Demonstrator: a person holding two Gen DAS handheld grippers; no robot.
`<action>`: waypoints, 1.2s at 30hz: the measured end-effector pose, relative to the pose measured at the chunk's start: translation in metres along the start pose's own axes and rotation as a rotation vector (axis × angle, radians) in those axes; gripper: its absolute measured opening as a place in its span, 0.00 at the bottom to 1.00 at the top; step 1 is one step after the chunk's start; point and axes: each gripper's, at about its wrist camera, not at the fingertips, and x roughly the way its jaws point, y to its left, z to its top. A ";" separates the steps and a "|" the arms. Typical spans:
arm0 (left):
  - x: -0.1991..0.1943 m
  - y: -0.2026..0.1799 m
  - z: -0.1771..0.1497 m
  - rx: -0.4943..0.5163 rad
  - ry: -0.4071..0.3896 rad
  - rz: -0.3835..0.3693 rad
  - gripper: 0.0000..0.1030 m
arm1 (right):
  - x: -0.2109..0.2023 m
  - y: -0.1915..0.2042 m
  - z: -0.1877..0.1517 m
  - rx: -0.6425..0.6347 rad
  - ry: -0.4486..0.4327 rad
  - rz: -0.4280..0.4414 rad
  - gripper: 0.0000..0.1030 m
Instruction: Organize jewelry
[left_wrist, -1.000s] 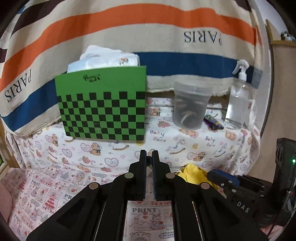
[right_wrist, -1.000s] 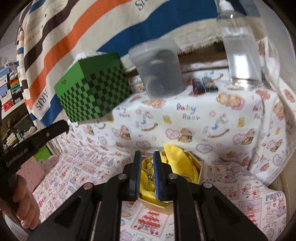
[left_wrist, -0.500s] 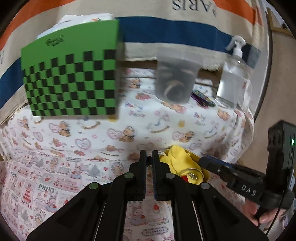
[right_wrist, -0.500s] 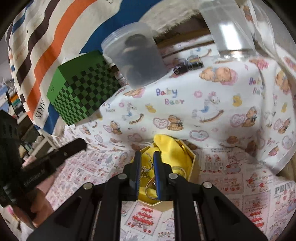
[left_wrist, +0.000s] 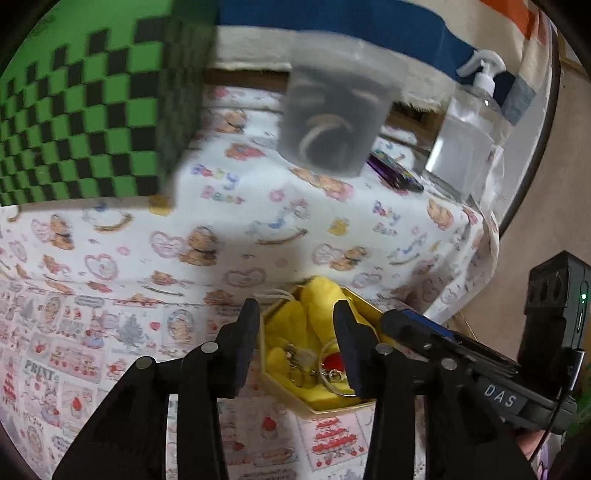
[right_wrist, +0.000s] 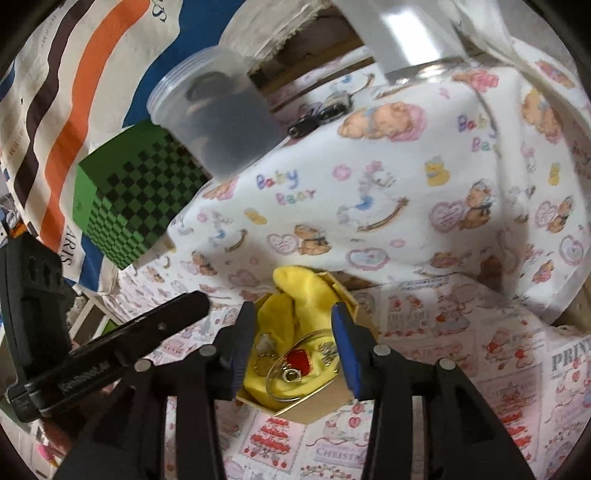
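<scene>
Just beyond and below the spread fingers of the left gripper (left_wrist: 295, 332) sits a small gold-edged jewelry box (left_wrist: 280, 391) lined with yellow cloth (left_wrist: 317, 299) — its jaws stand wide apart with nothing between them, straddling the box's width. The right gripper (right_wrist: 293, 328) hovers over the same box (right_wrist: 343, 291) from the other side, its jaws likewise wide apart and empty. Inside the box, between the right gripper's fingertips, lie a red heart charm (right_wrist: 297, 357), a thin silver bangle (right_wrist: 306, 365) and some keyring-like pieces (right_wrist: 264, 363). The bangle lies flat, its long axis running roughly across from one fingertip toward the other. The box's long axis points away from both grippers, the cloth bunching up at the far end. Farther off, ahead of the grippers — a clear plastic tub (right_wrist: 218, 114), a green checkered box (right_wrist: 136, 199) to its left and a spray bottle (left_wrist: 469, 140) to its right.
</scene>
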 end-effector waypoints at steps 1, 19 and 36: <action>-0.005 0.002 0.000 0.008 -0.014 0.009 0.39 | -0.002 0.001 0.001 -0.009 -0.012 -0.022 0.40; -0.137 0.049 -0.028 0.075 -0.304 0.221 0.78 | -0.065 0.101 -0.013 -0.284 -0.293 -0.114 1.00; -0.150 0.063 -0.089 0.064 -0.469 0.372 0.99 | -0.083 0.124 -0.071 -0.465 -0.443 -0.240 1.00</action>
